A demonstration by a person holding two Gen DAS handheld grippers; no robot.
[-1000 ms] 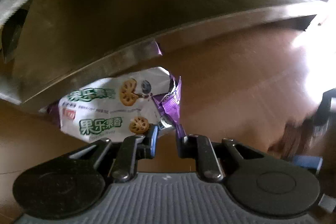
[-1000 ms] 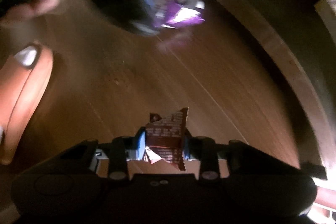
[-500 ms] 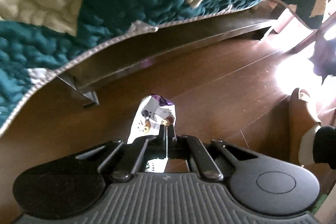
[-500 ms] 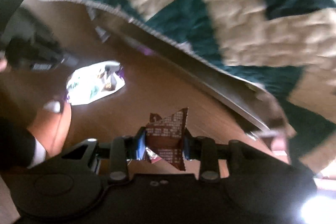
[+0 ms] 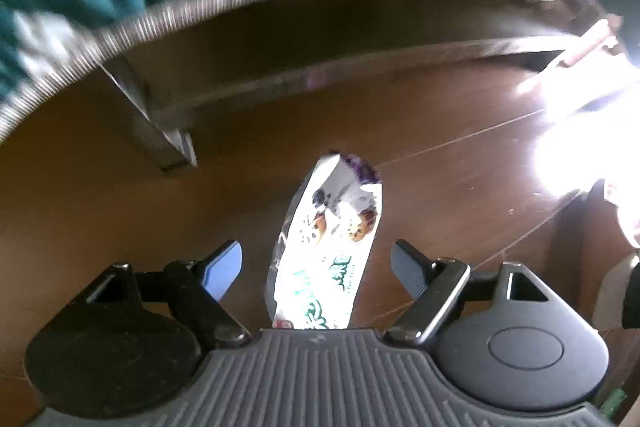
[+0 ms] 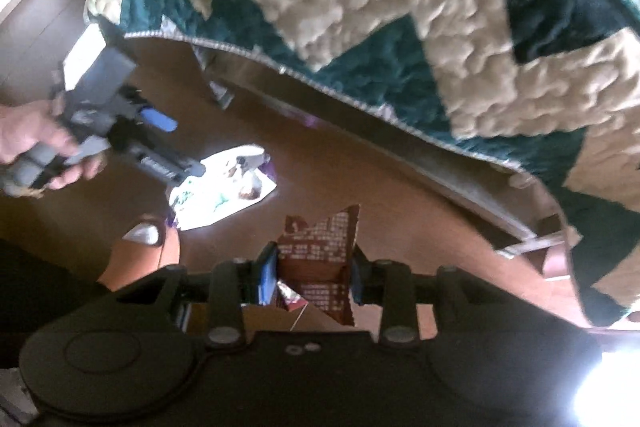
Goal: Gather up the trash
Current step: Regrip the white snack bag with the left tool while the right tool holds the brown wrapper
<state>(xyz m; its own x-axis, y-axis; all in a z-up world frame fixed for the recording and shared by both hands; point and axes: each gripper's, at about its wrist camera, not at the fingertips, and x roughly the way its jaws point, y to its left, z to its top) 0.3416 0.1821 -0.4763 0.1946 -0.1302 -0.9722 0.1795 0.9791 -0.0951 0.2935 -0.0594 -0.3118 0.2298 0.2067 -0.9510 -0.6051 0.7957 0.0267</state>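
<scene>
Your left gripper (image 5: 316, 265) has just spread its jaws, letting the white crinkled snack wrapper (image 5: 326, 251) fall free beside the teal-and-cream quilted bed (image 6: 400, 27); your right gripper (image 6: 314, 277) pinches the brown foil wrapper (image 6: 320, 259), likely bound for a bin.

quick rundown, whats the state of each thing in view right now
left tongs: open, jaws just opened, pads clear of the wrapper
white-and-purple biscuit wrapper: released, between the open jaws
right tongs: shut on the wrapper
brown torn snack wrapper: clamped
teal-and-cream quilt: draped over bed edge
</scene>
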